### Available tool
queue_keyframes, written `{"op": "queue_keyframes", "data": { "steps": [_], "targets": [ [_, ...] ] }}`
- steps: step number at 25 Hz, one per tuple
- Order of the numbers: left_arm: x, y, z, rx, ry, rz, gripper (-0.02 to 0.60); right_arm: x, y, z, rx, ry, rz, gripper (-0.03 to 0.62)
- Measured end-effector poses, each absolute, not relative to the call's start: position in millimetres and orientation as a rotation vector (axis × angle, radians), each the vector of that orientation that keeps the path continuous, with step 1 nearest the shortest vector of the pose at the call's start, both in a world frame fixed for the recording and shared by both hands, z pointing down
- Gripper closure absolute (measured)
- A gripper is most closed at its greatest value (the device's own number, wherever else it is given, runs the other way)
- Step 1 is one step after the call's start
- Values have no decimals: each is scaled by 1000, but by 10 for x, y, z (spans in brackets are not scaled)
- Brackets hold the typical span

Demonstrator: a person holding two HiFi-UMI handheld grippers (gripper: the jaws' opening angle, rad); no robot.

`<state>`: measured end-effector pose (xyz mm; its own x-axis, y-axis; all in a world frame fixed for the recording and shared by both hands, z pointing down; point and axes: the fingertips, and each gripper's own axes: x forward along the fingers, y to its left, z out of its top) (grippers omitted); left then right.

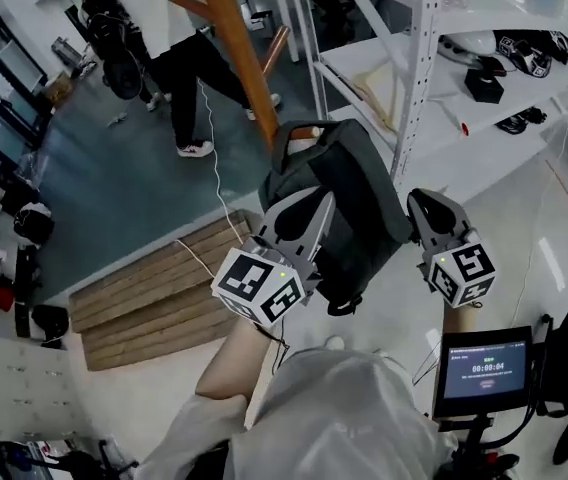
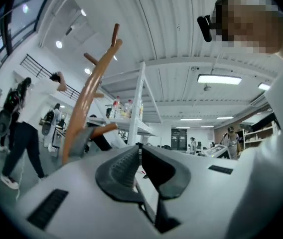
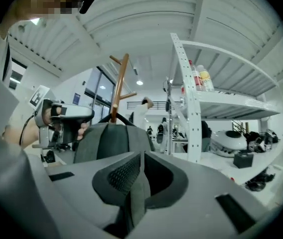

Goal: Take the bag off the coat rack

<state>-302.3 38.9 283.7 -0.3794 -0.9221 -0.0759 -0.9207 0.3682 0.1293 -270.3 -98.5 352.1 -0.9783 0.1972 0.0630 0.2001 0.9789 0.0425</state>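
Observation:
A dark grey backpack (image 1: 349, 203) hangs against the wooden coat rack (image 1: 236, 53), its top loop (image 1: 299, 133) over a peg. My left gripper (image 1: 309, 213) lies against the bag's left side. In the left gripper view its jaws (image 2: 139, 148) are shut with nothing showing between them, and the rack (image 2: 89, 96) rises ahead with a grey strap (image 2: 84, 139) on a peg. My right gripper (image 1: 426, 208) is at the bag's right side. Its jaws (image 3: 142, 156) are shut on a grey strip of the bag (image 3: 136, 193), with the bag's body (image 3: 109, 141) just ahead.
White metal shelving (image 1: 416, 68) stands close on the right of the rack. A wooden pallet (image 1: 154, 288) lies on the floor to the left, with a white cable (image 1: 212, 158) across it. A person (image 1: 189, 68) stands beyond the rack. A tablet screen (image 1: 484, 368) sits at lower right.

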Motion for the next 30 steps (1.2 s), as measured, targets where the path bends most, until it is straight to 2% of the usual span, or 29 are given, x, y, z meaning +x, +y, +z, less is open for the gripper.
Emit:
{"op": "queue_keyframes", "data": {
  "steps": [6,9,19,22,24,30],
  "targets": [
    [-3656,813,2363,1504,-2874,-100,570,-3333,-572,2823,-683,-3067,-365,583],
    [-3952,873,2224,1426,-2934,-11,498,-3603,-377,2630,-828,-3012,-495,582],
    [-4476,798,2100,1449,-2826,105,394,-4040,143,2615,-1063,-2720,-845,579],
    [-4566,705,2104,1464,-2807,104,393,-4091,195,2696,-1112,-2649,-907,577],
    [-4633,605,2120,1480,-2792,102,393,-4123,197,2757,-1157,-2608,-926,536],
    [-4691,447,2180,1523,-2761,117,394,-4267,225,2843,-1155,-2554,-985,534]
  ]
}}
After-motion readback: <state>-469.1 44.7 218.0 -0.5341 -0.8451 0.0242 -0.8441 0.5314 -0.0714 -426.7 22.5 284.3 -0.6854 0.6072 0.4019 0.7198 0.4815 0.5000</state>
